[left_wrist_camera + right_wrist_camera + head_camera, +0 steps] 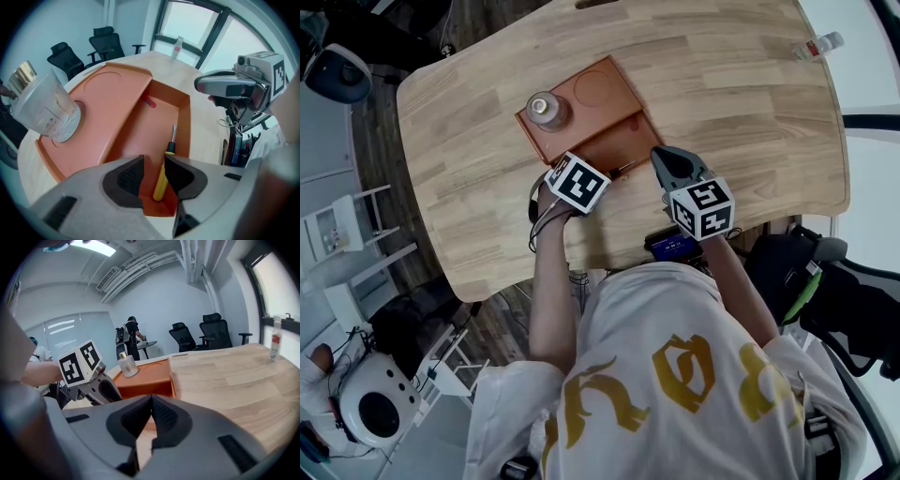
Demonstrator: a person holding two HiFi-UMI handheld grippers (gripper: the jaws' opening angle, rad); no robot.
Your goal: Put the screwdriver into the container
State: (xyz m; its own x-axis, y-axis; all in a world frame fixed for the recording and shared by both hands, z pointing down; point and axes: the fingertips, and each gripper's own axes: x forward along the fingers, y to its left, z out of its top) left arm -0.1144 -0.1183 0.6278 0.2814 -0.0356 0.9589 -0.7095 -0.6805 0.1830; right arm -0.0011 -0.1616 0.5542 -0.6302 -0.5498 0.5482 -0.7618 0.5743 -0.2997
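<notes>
Lying in the orange container, the screwdriver looks delivered. The left gripper has its fingers open either side of the handle, not pressing. The right gripper, fingers closed and empty, hovers above the tabletop. Only withdrawing seems left.

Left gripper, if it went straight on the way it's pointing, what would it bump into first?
Probably the screwdriver: its yellow handle lies between the open jaws of the left gripper, in the orange container. Otherwise the container's floor. Depth is hard to judge.
</notes>
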